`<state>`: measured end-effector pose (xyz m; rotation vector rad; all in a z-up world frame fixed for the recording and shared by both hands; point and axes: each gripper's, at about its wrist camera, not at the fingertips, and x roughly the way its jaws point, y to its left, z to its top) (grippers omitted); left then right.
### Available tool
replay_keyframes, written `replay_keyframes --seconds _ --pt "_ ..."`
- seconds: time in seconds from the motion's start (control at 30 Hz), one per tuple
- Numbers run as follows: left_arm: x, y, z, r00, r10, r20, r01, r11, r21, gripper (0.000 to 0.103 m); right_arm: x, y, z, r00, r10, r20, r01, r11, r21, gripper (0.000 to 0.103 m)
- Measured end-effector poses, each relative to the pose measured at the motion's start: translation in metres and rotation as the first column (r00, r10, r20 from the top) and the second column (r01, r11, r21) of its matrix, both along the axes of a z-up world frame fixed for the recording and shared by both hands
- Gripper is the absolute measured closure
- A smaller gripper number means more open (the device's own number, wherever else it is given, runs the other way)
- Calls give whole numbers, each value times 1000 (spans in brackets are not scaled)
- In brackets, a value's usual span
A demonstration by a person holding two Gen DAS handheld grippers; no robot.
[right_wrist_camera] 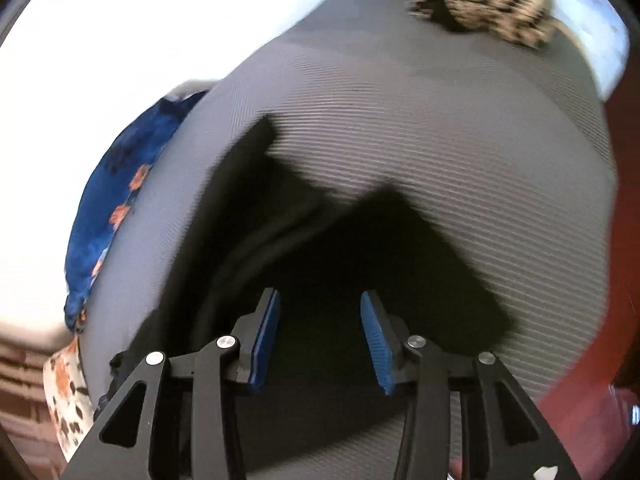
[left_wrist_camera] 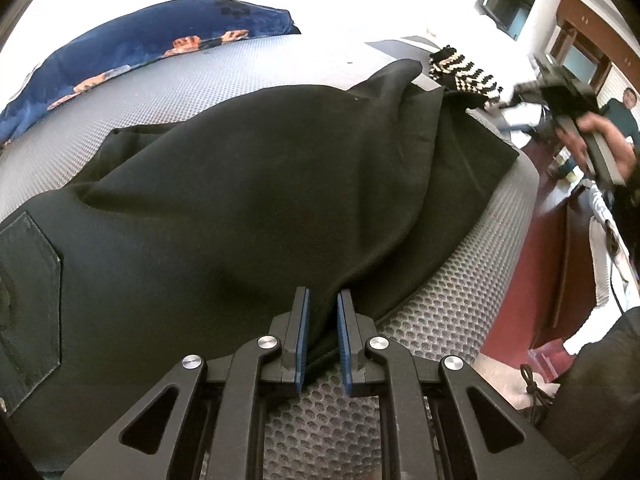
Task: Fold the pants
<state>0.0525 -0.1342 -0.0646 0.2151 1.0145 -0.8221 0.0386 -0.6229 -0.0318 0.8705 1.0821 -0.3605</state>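
**Left tool pinching pants, right tool spread**

Blue blanket (left_wrist_camera: 132, 40) far left. Black pants (left_wrist_camera: 240, 184) lie on grey mat (left_wrist_camera: 432, 320). Left tool (left_wrist_camera: 323, 340) grips pants edge. Right tool (right_wrist_camera: 320, 340) spread over pants, nothing between pads.

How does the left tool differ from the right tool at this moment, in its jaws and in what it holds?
1. The left tool has its jaws nearly closed; the right tool has its jaws standing clearly apart.
2. The left tool pinches an edge of the black pants; the right tool hangs above the pants with nothing pressed between its pads.
3. The left view is sharp; the right view is blurred.

Both have blue pads and point down at the grey mat.
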Motion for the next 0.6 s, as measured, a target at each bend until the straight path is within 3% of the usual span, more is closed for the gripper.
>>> replay_keyframes --seconds 0.17,0.4,0.43,0.5,0.57,0.6 --pt "0 0 0 1000 7 -5 -7 1000 1 89 -60 -21 -25 991 -94 -98 93 996 -12 62" --pt "2 -1 0 999 29 -15 -29 1000 7 89 -65 -30 -30 988 -150 -29 150 989 -16 62" --pt "2 -1 0 999 32 -16 -32 999 7 89 -62 -29 -30 989 -148 -24 147 989 -24 66" --pt "2 -2 0 999 37 -16 -37 999 10 89 -55 -26 -29 991 -135 -27 134 990 -33 89" --pt "2 -2 0 999 40 -15 -39 999 13 89 -54 -24 -27 991 -131 -16 130 991 -33 98" --pt "1 -2 1 999 40 -16 -40 999 15 89 -55 -22 -23 992 -123 -2 123 992 -43 98"
